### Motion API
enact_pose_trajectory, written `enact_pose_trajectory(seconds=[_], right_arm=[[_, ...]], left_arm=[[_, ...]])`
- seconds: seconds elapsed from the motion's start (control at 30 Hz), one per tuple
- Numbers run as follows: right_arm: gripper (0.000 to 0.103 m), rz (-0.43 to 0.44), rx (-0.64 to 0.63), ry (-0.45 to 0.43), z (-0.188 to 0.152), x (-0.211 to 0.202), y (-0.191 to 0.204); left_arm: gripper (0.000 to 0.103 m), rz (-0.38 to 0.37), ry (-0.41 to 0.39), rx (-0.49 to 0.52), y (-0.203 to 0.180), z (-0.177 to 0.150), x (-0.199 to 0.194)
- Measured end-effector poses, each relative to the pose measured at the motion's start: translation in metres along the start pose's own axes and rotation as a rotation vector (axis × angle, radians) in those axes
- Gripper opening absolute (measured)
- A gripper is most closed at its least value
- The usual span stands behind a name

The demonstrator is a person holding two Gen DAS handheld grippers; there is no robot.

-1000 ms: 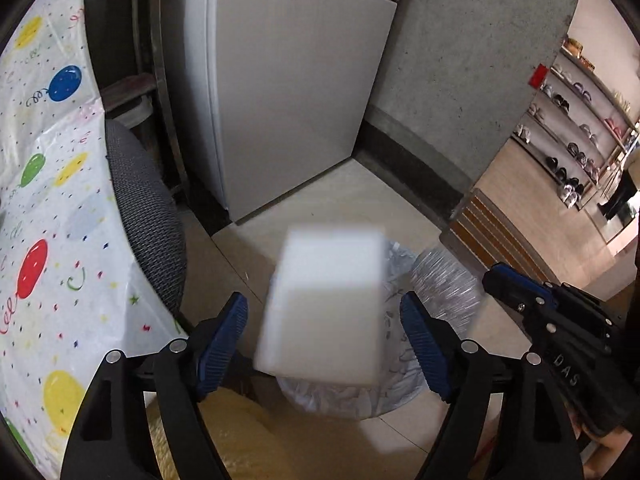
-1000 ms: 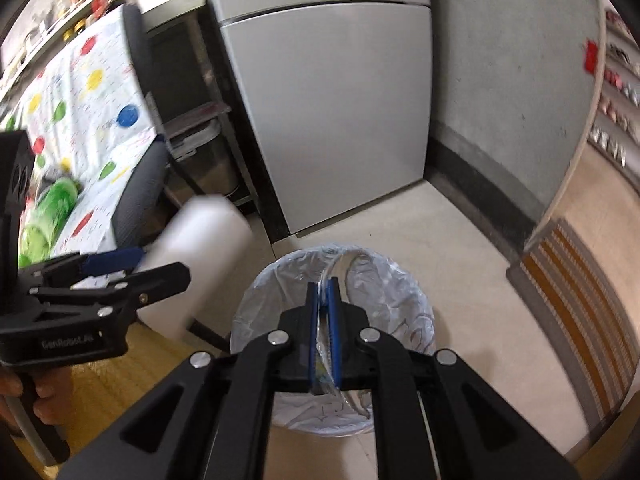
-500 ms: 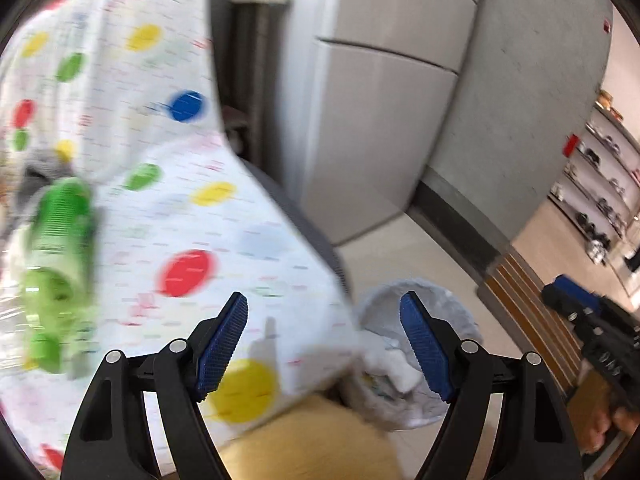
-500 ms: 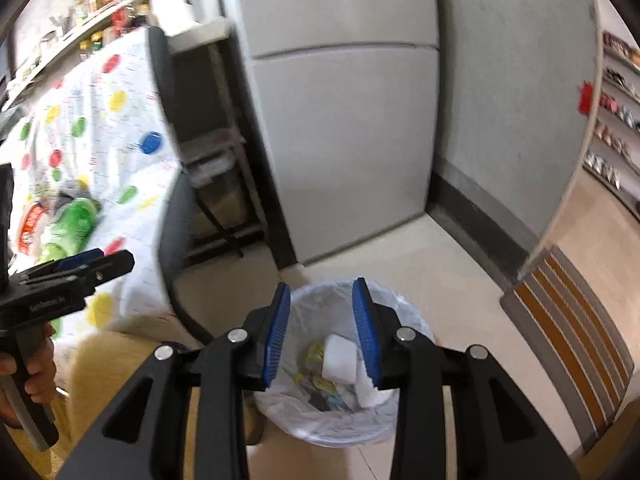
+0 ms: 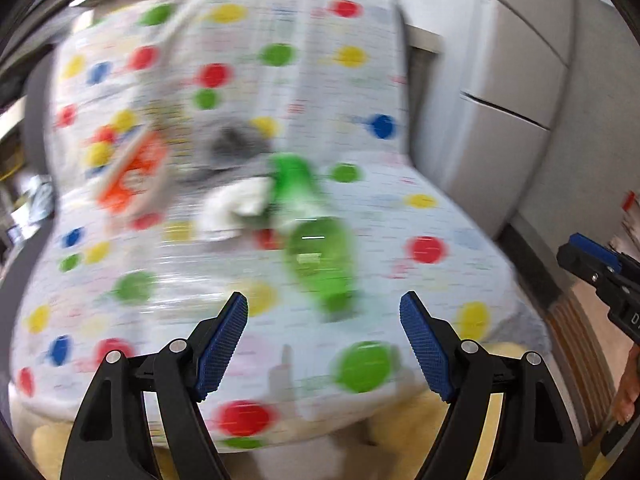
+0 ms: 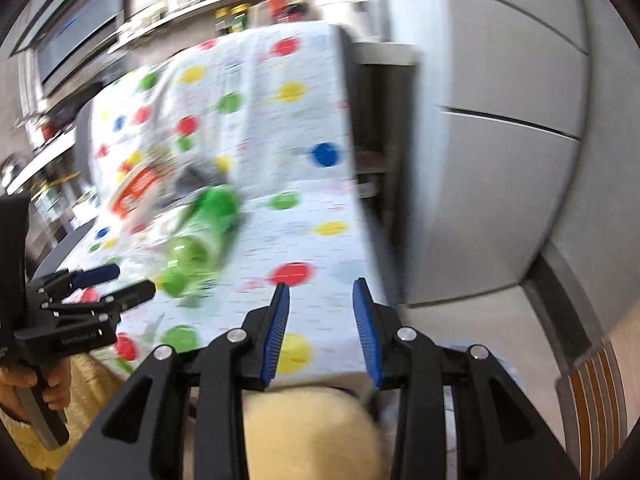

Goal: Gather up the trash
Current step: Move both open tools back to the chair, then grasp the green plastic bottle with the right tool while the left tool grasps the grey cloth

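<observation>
Both the left gripper (image 5: 324,320) and right gripper (image 6: 320,308) gape empty; a green bottle (image 5: 320,256), white tissue (image 5: 236,204) and orange packet (image 5: 132,176) mid-table (image 5: 440,216) remain uncollected.

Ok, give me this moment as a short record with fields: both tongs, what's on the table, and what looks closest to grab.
left tongs: open, empty, aimed at the table
right tongs: open, empty, over the table's near edge
table: covered by a white cloth with coloured dots
green bottle: lying on its side, just ahead of the left tongs
white crumpled paper: beside the bottle's far end
orange packet: farther back on the left
image quality: motion-blurred, fine detail unreadable
likely next grab: the green bottle, probably by the left tongs
</observation>
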State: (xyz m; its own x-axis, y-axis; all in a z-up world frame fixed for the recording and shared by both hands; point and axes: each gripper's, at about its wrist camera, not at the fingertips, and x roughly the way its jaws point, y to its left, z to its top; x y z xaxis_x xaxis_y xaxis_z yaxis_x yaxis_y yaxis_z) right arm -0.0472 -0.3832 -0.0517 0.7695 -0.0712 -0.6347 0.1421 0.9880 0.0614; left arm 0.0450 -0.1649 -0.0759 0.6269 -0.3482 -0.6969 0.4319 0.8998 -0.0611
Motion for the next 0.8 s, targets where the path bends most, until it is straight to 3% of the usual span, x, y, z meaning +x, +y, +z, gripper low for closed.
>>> enact_pose_trajectory(seconds=[0.27, 0.4, 0.53, 0.8], right_arm=[[0.063, 0.101, -0.073, 0.069, 0.021, 0.051, 0.076], [0.064, 0.122, -0.092, 0.097, 0.035, 0.079, 0.103], [0.064, 0.087, -0.115, 0.122, 0.050, 0.108, 0.126], [0.064, -0.009, -0.152, 0.194, 0.071, 0.171, 0.160]], left_arm=[[0.079, 0.167, -0.010, -0.162, 0.102, 0.001, -0.001], [0.079, 0.207, 0.007, -0.217, 0.134, 0.001, 0.006], [0.079, 0.242, 0.006, -0.233, 0.153, 0.001, 0.010], [0.079, 0.209, 0.014, -0.265, 0.179, 0.003, 0.022]])
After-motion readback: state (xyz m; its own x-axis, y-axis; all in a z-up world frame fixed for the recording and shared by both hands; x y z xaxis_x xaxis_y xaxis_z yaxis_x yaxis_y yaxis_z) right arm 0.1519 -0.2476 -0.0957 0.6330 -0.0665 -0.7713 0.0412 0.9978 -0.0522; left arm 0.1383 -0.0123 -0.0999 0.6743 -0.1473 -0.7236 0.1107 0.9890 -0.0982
